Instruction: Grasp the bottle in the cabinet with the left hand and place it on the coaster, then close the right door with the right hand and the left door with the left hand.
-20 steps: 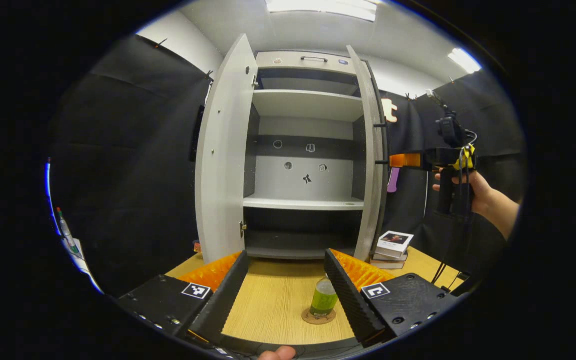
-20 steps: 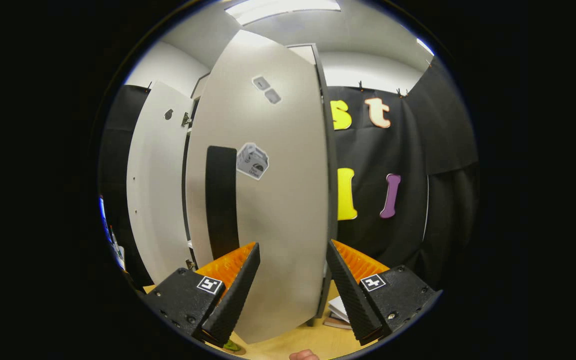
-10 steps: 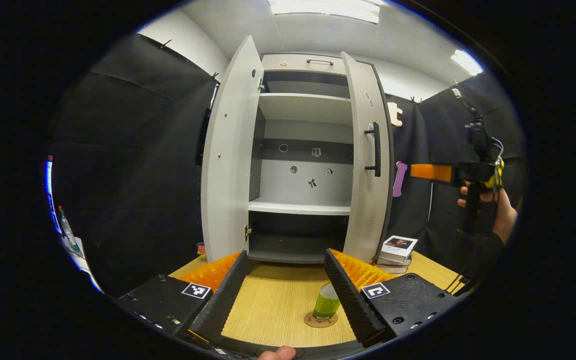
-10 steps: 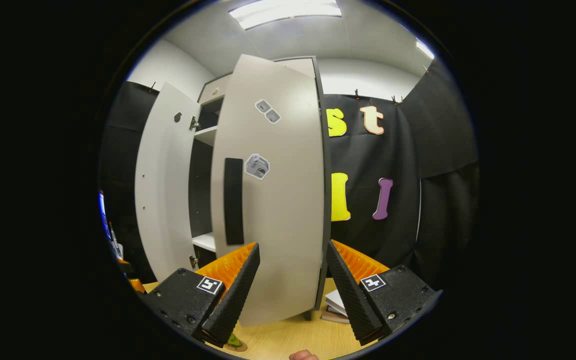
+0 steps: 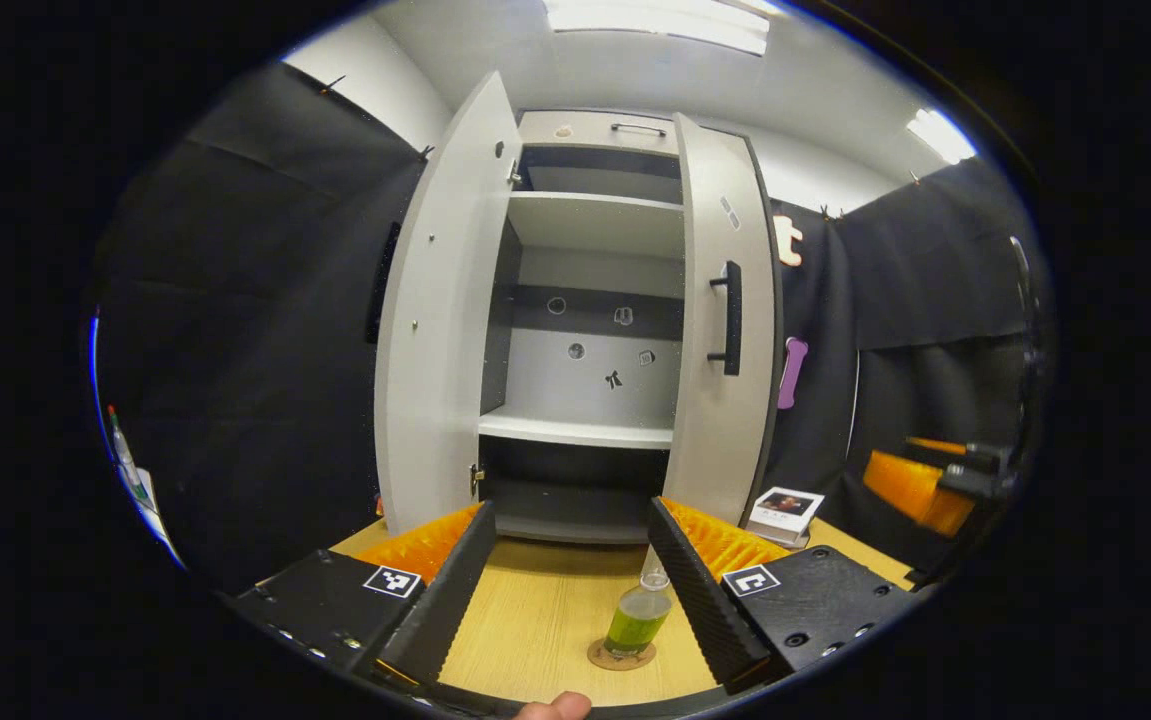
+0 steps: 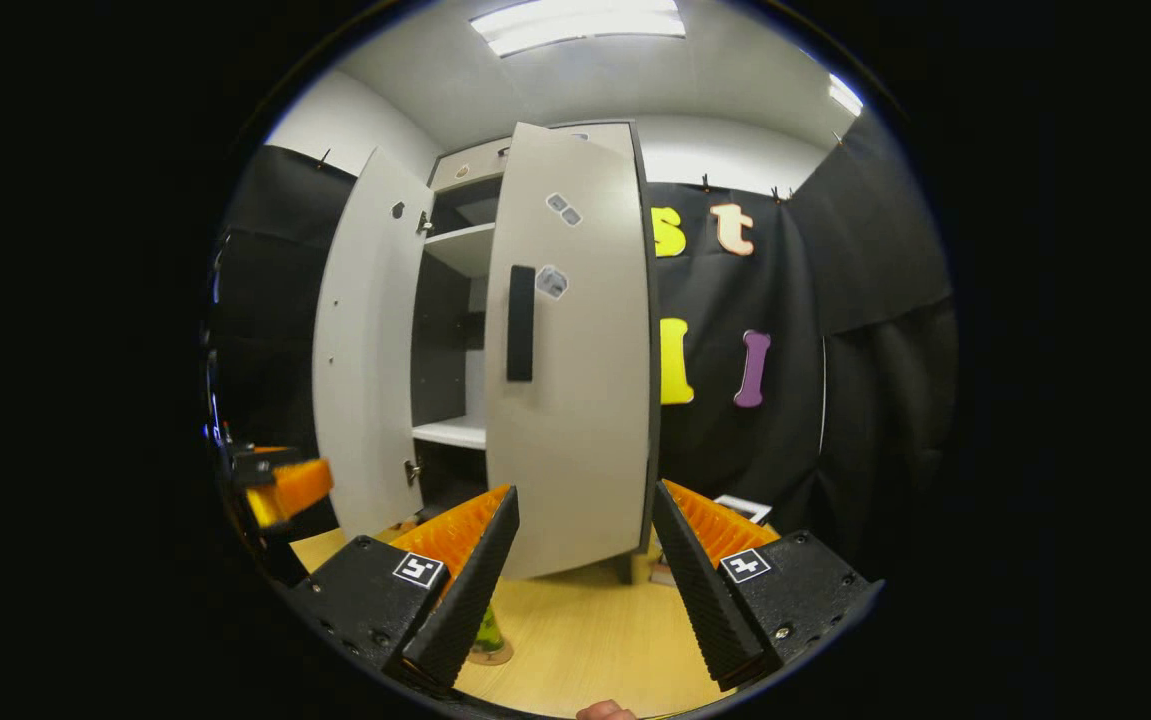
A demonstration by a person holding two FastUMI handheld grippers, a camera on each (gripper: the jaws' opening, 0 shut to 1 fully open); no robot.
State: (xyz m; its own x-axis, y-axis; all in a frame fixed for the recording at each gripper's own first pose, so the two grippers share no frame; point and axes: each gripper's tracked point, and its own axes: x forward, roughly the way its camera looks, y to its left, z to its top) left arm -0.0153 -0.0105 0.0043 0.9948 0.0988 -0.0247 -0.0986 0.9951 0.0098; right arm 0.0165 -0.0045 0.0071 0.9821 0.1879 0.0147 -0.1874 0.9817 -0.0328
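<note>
Closing the right door (image 5: 725,330): item partly swung in, not yet flush with the cabinet (image 5: 585,130). Best finished with a flat push near the handle (image 6: 520,322), keeping the fingers clear of the hinge edge.

Right gripper (image 6: 585,555): jaws spread, holding nothing, pulled back from the door face, which sat much closer one second ago.

Left gripper (image 5: 570,560): jaws spread, empty, above the table (image 5: 535,620).

Bottle (image 5: 635,625): upright on the coaster (image 5: 620,655), green liquid inside, in front of the cabinet; placement judged complete.

Left door (image 5: 435,320): wide open, as before; to be shut afterwards by the left gripper.

Change: the right door has turned further inward since the earlier frames, and the right gripper has dropped low at the edge of the left gripper view.
</note>
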